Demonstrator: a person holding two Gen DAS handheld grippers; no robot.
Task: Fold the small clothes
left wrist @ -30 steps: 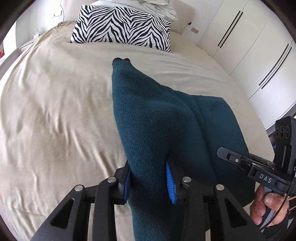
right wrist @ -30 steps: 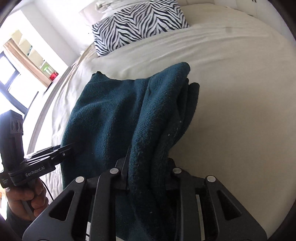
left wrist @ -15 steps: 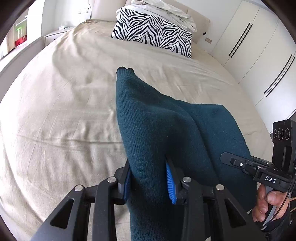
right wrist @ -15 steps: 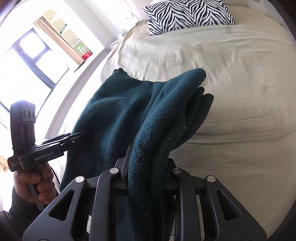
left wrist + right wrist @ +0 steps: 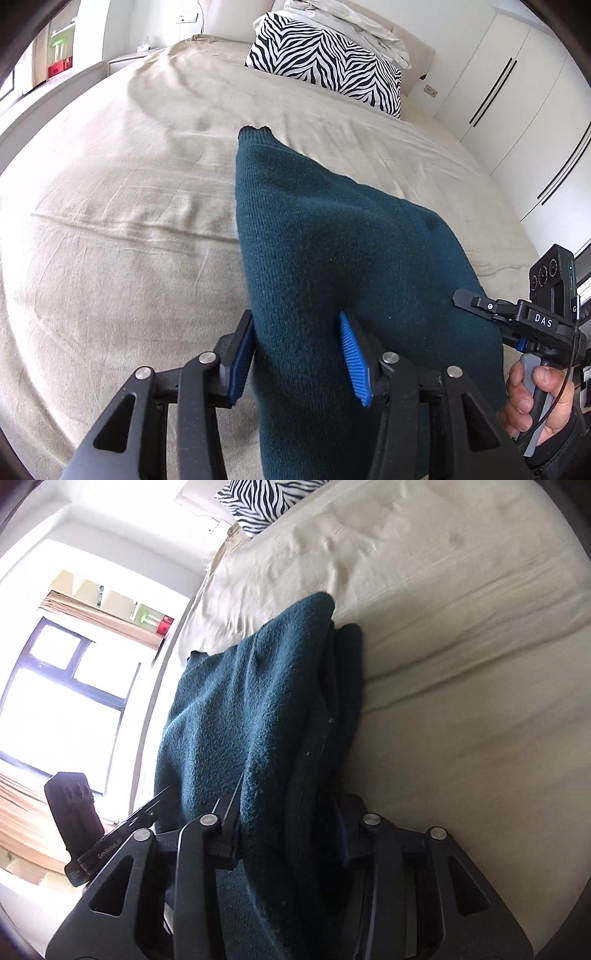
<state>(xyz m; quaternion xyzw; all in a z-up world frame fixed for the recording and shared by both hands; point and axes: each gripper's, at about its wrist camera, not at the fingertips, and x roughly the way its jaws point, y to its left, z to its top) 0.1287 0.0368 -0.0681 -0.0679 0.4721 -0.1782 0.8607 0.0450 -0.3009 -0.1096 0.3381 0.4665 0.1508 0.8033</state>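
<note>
2 grippers' fingers [image 5: 354,354] have just been opening around the teal sweater [image 5: 332,258], whose long axis runs toward the zebra pillow [image 5: 328,55].

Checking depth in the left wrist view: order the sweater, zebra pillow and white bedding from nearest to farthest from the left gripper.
1. Sweater: between the left gripper's jaws, which have just been opening; it runs ahead across the bed.
2. Zebra pillow: at the head of the bed, ahead and right.
3. White bedding: piled just behind the pillow, by the headboard.
</note>
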